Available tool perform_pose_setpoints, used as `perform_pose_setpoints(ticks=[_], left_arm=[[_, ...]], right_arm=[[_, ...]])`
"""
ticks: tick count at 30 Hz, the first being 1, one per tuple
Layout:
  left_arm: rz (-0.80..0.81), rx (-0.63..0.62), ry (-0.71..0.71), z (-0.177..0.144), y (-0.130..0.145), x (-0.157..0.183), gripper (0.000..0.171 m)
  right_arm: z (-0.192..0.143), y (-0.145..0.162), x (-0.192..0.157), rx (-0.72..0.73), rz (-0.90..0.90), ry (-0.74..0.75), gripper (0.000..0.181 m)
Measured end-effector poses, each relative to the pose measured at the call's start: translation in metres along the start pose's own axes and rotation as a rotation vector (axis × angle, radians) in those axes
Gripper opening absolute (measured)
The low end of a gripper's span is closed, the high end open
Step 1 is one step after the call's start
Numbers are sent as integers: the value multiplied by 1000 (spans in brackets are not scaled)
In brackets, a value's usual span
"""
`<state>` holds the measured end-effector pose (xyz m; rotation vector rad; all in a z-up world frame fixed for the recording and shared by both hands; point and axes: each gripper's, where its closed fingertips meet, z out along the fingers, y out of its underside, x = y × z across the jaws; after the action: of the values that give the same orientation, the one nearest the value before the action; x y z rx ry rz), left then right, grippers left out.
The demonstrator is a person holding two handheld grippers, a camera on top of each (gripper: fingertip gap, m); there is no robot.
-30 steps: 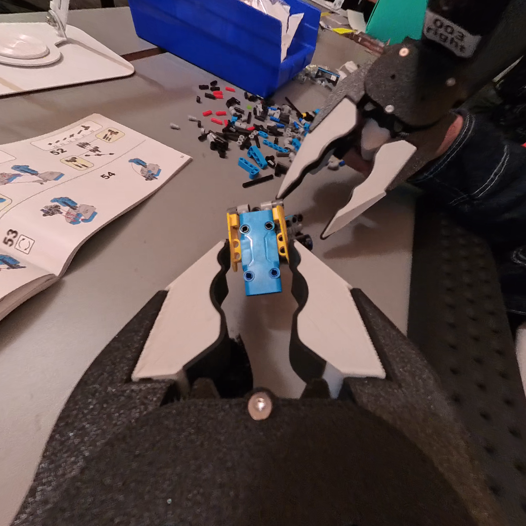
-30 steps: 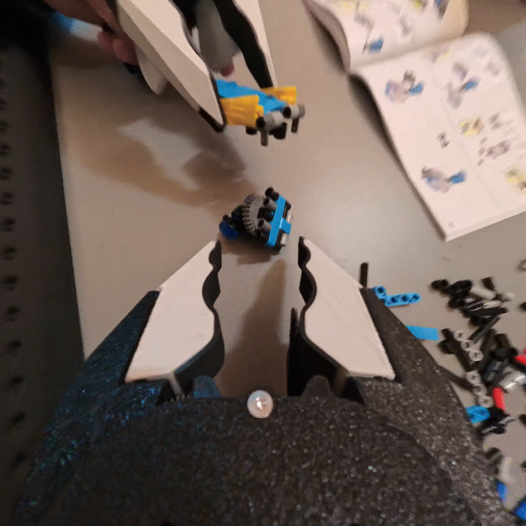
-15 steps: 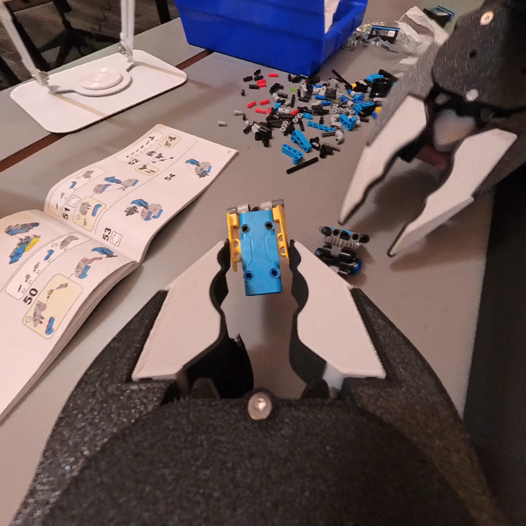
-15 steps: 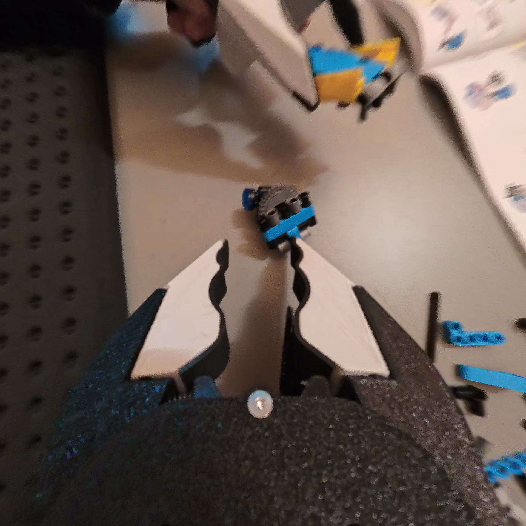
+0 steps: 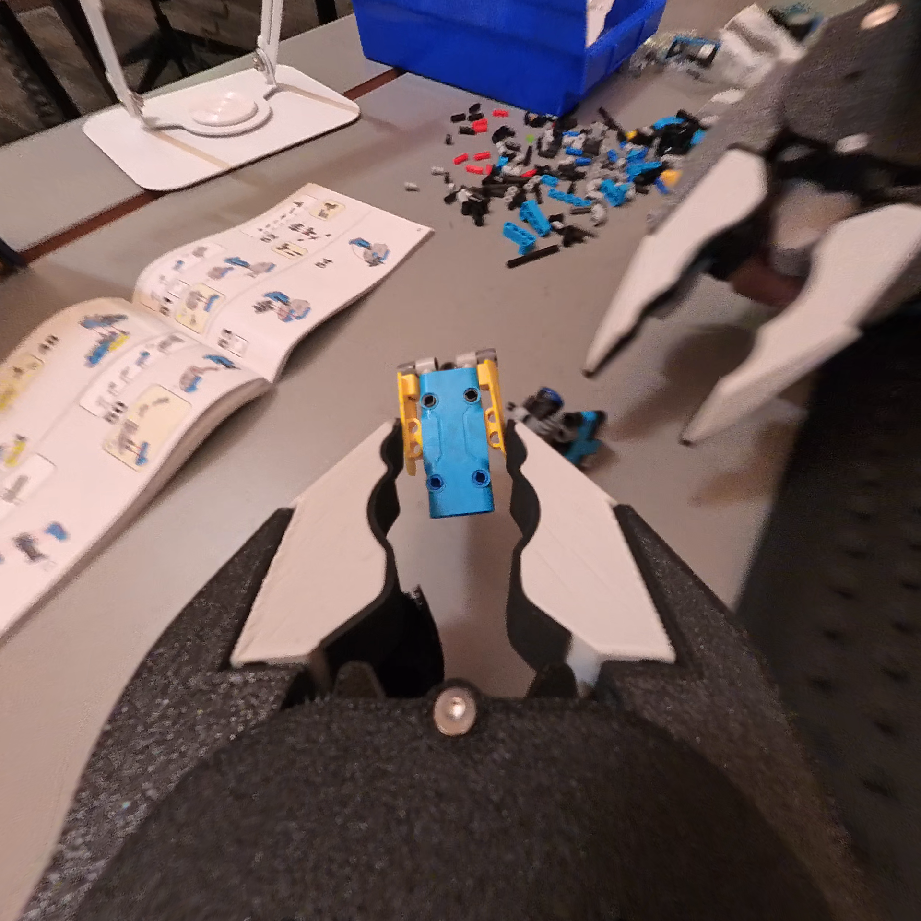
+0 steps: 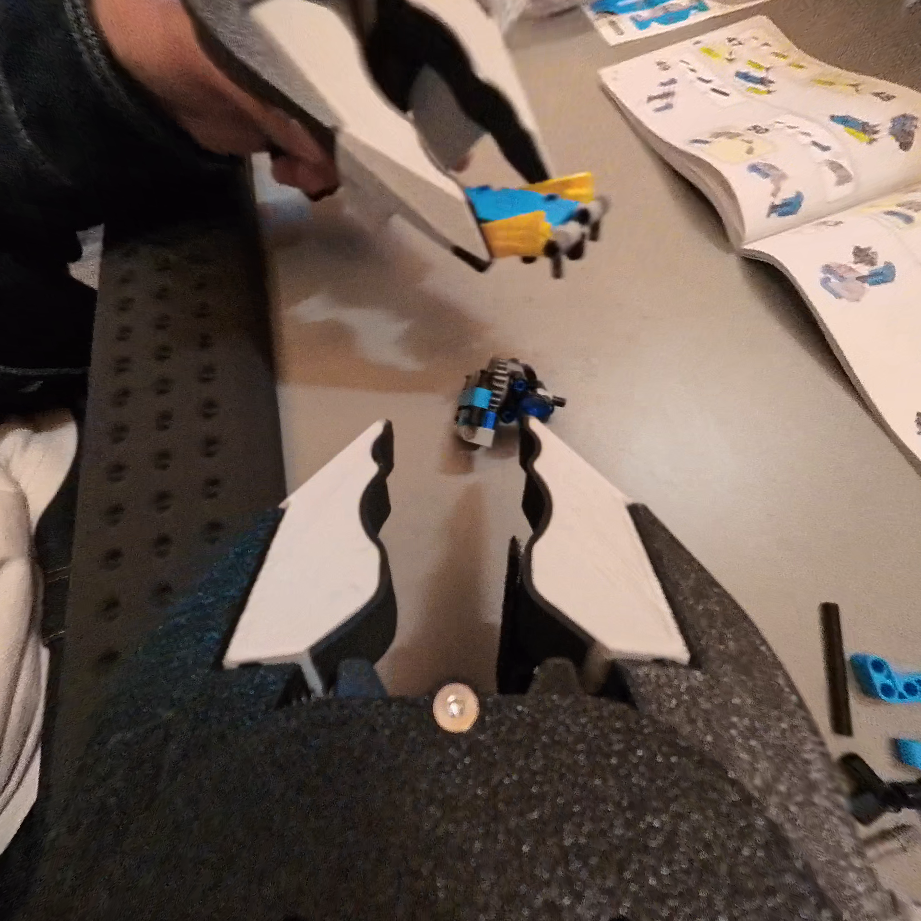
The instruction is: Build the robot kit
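Left gripper (image 5: 452,438): clamped on a blue-and-yellow brick assembly (image 5: 453,438), held above the table (image 5: 349,498).
Right gripper (image 6: 453,428): jaws apart, a small geared assembly (image 6: 498,398) lying just before the fingertips.

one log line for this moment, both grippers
left gripper: shut on blue-yellow brick assembly, held off table | right gripper: open, empty, at small gear assembly on table

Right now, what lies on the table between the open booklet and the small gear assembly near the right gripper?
Nothing: in the right wrist view, only bare grey table separates the booklet from the small gear assembly.
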<state>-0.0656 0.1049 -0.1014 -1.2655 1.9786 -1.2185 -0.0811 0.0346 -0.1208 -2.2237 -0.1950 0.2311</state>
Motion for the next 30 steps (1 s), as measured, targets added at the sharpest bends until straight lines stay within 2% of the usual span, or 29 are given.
perform_pose_setpoints(ticks=[2,4,6,11,13,16,18,20,24,30], left_arm=[[-99,-17,34,-7,6,9,41],[-198,-36,59,-12,14,12,41],[-323,-31,108,-16,17,12,41],[-727,57,325,-19,12,3,41],[-812,75,359,-21,13,-4,41],[-834,45,345,-20,23,-8,41],[-840,42,362,-20,23,-7,41],[-838,37,359,-17,24,-7,41],[-805,-8,345,-10,30,-2,41],[-648,-67,262,2,32,6,41]], right_arm=[[6,7,-3,-47,11,-18,49],[18,12,1,-97,-29,54,30],[25,6,6,-77,-47,137,13],[41,-7,10,-56,55,162,13],[44,-14,9,-39,58,155,10],[42,-15,18,-85,-14,235,7],[38,-18,13,-93,-111,234,7],[34,-19,16,-90,-125,261,7],[34,-18,23,-74,-43,279,7],[35,-10,30,-58,69,276,7]])
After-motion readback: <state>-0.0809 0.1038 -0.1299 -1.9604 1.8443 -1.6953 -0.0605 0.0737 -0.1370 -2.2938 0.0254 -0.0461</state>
